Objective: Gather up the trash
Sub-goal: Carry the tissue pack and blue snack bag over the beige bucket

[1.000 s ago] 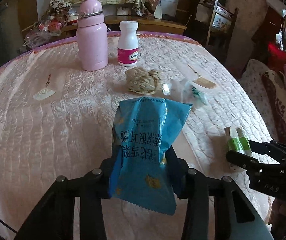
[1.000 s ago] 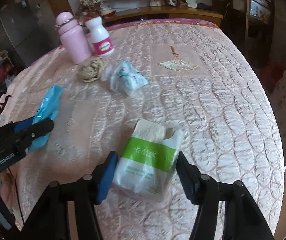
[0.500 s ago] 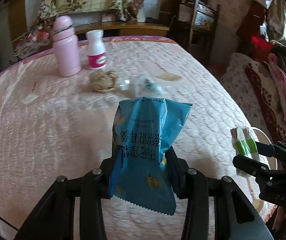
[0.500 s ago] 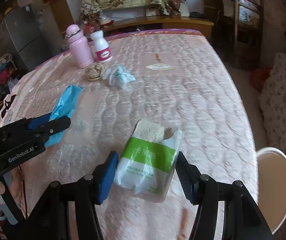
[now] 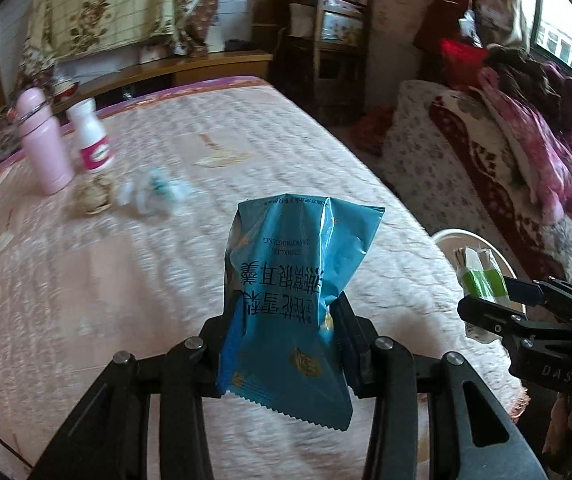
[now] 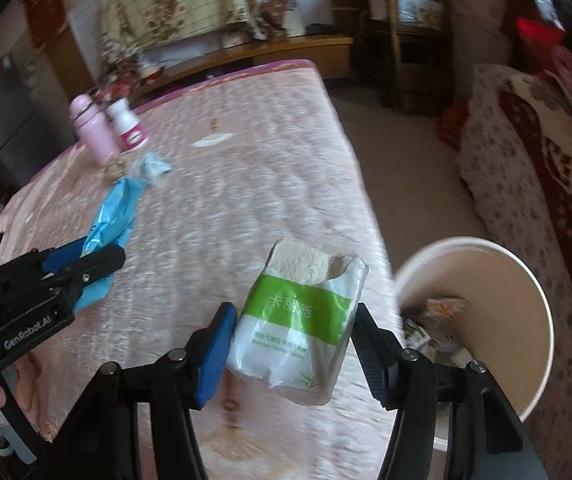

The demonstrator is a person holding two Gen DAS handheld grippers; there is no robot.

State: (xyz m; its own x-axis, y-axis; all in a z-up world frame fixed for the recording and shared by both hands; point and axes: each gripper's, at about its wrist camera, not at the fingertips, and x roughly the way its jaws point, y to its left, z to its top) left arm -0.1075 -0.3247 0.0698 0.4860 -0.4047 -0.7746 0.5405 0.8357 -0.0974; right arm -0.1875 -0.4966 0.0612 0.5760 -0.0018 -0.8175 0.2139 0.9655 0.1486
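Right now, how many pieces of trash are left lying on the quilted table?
2. A crumpled brownish paper wad sits in front of the pink bottle, and a crumpled clear wrapper with teal print lies just right of it. More may be hidden outside both views.

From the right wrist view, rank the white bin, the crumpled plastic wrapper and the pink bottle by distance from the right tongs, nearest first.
1. White bin: just right of the right tongs, beside the table edge.
2. Crumpled plastic wrapper: upper left, on the cloth.
3. Pink bottle: farthest, beyond the wrapper near the back edge.
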